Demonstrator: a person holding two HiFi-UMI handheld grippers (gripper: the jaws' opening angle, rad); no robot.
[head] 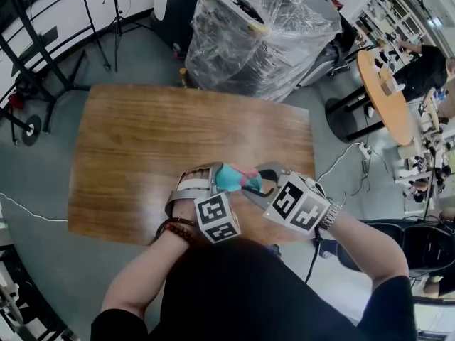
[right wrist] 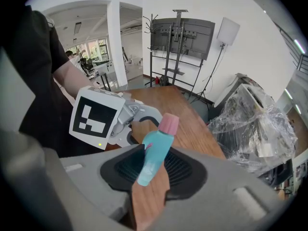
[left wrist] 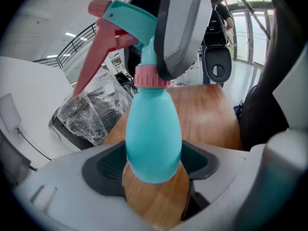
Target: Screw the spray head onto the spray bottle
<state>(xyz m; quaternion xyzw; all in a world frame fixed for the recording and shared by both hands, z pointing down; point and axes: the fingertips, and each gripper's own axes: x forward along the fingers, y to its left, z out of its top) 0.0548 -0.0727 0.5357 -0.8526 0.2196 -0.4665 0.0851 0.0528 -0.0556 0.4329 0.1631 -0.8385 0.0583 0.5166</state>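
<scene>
A teal spray bottle [left wrist: 153,138] sits between the pads of my left gripper [left wrist: 153,165], which is shut on its body. On its neck is the spray head [left wrist: 127,20], teal with a pink trigger [left wrist: 98,52] and a pink collar [left wrist: 150,76]. One grey finger [left wrist: 180,28] of my right gripper lies against the head and collar. In the right gripper view the spray head [right wrist: 154,155] stands between the pads of my right gripper [right wrist: 151,170], which is shut on it. In the head view the left gripper [head: 220,176] and right gripper [head: 259,180] meet over the near edge of the wooden table [head: 178,133].
A plastic-wrapped stack [head: 263,27] stands beyond the table's far edge. Black stands [head: 43,55] are at the far left. An orange round table [head: 387,94] with a person beside it is at the right. A white cable [head: 345,158] runs across the floor.
</scene>
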